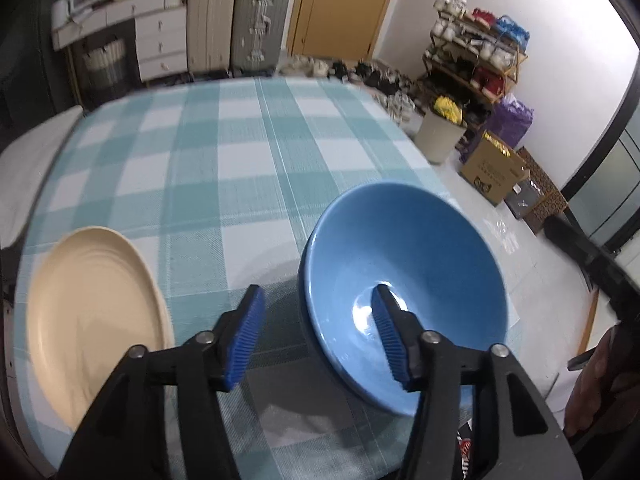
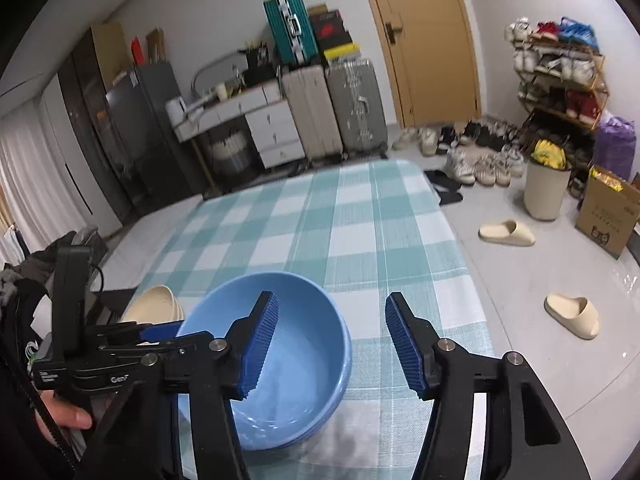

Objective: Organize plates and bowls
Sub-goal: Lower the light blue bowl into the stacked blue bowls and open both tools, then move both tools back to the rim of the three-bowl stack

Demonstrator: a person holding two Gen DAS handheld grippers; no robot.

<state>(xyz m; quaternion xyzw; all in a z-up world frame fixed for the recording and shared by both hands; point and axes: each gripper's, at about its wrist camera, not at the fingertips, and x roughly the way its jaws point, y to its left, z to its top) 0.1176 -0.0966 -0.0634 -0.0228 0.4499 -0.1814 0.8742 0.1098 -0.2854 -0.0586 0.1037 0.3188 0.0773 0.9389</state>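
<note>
Both grippers, left (image 1: 318, 334) and right (image 2: 332, 346), are held open, empty, straddling the blue bowl's (image 1: 404, 292) rim; a cream plate (image 1: 92, 320) is seen left of the left gripper.

The blue bowl (image 1: 404, 280) looks like glazed ceramic, glossy with bright highlights. The cream plate (image 1: 92, 320) is smooth and matt. A woven checked cloth (image 1: 248, 168) covers the surface. Each claw (image 2: 330, 344) looks like black matt plastic with ribbed blue pads (image 2: 258, 348) and metal pins.
</note>
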